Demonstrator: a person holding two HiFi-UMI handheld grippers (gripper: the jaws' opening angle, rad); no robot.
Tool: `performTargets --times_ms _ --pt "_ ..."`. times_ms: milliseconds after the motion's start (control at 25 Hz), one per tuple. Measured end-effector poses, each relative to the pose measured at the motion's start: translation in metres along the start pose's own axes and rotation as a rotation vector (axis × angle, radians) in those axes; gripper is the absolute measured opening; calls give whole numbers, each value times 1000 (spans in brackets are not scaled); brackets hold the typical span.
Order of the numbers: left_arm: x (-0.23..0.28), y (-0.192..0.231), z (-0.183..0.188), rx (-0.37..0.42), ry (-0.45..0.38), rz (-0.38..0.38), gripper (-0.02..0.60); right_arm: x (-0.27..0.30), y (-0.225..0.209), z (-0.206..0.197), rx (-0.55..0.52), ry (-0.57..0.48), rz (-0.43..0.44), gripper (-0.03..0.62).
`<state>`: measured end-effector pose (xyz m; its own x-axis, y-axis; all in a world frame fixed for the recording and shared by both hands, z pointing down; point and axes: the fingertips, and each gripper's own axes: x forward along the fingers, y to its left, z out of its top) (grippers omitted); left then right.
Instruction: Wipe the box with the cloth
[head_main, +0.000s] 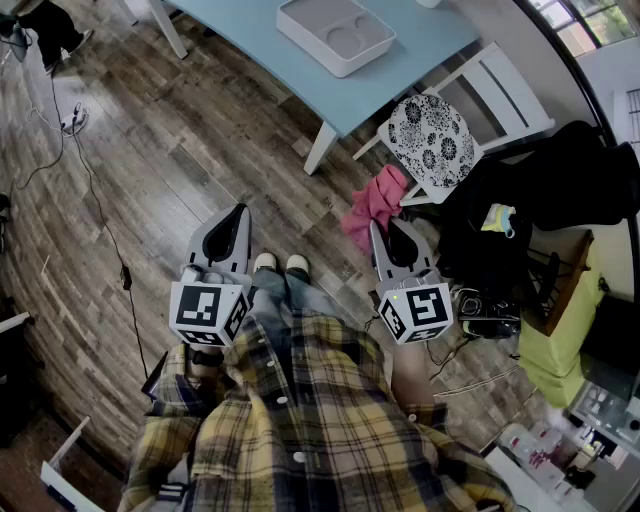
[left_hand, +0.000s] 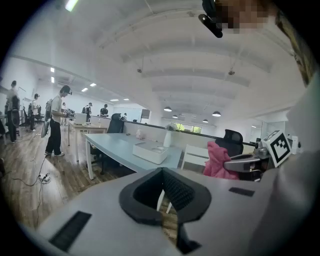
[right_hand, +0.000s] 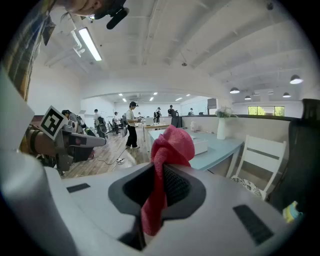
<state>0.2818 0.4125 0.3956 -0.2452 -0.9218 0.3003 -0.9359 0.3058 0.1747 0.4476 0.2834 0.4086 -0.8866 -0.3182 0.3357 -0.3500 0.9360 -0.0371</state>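
Note:
My right gripper (head_main: 398, 232) is shut on a pink cloth (head_main: 372, 206), which bunches up and hangs past the jaw tips; in the right gripper view the cloth (right_hand: 165, 165) runs down between the closed jaws. My left gripper (head_main: 234, 222) is shut with nothing between its jaws (left_hand: 162, 192). Both are held level in front of me, above the wooden floor. The white box (head_main: 336, 32) lies on the light blue table (head_main: 400, 70) ahead, well beyond both grippers. In the left gripper view the box (left_hand: 151, 151) stands near the table's end.
A white chair (head_main: 470, 110) with a patterned cushion (head_main: 430, 140) stands at the table's right side. Dark bags and clutter (head_main: 500, 250) fill the right. Cables (head_main: 90, 180) trail over the floor at left. Several people stand at desks far off (left_hand: 55, 125).

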Motion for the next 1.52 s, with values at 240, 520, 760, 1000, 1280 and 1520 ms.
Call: performTargets --times_ms 240,520,760,1000,1280,1520 --pt "0 -9 1 11 -17 26 -9 -6 -8 4 -25 -25 12 47" --pt "-4 -15 6 30 -51 72 -9 -14 -17 11 -54 -54 39 46" --pt "2 -8 12 38 -46 91 34 -2 -16 16 -44 -63 60 48" --pt "22 26 22 48 -36 81 82 37 -8 29 -44 -68 66 48" --pt "68 96 49 50 -33 64 129 117 -4 61 -41 -71 50 48" --pt "104 165 81 45 -33 43 170 191 12 94 -47 -71 48 46"
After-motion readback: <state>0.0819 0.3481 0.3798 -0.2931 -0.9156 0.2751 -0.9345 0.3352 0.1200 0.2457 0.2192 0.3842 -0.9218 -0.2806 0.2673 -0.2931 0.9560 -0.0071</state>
